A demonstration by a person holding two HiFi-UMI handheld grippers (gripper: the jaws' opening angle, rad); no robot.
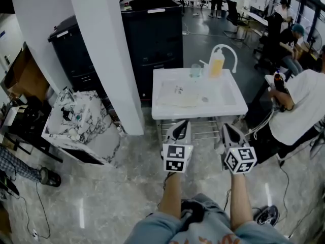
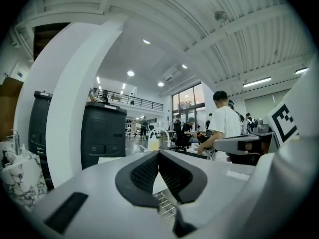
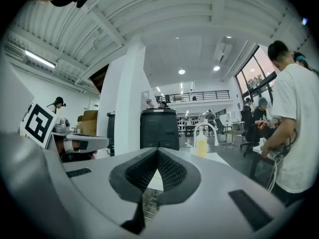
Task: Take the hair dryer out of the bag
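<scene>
apparently the work has not begun: both tools hang in front of the person, short of the white table (image 1: 239, 104), held level and side by side as if in a ready pose. the left gripper (image 1: 180, 129) has its jaws pressed fully together with nothing between them, and the right gripper (image 1: 227, 130) is the same, pads meeting at the tip and empty. i judge they are carried closed simply because there is nothing to take hold of at this range.

on the table stand a yellow bottle (image 1: 217, 64) and a clear glass (image 1: 196, 71) at the far edge, out of the way of the middle. a pale, flat thing (image 1: 179, 96) lies in that middle; it may be the bag, but it is too washed out to say, and no hair dryer can be made out in any view. if the dryer is there, it is hidden inside.

the next move probably calls for stepping closer and spreading one pair of jaws to pin or lift the bag's mouth.
</scene>
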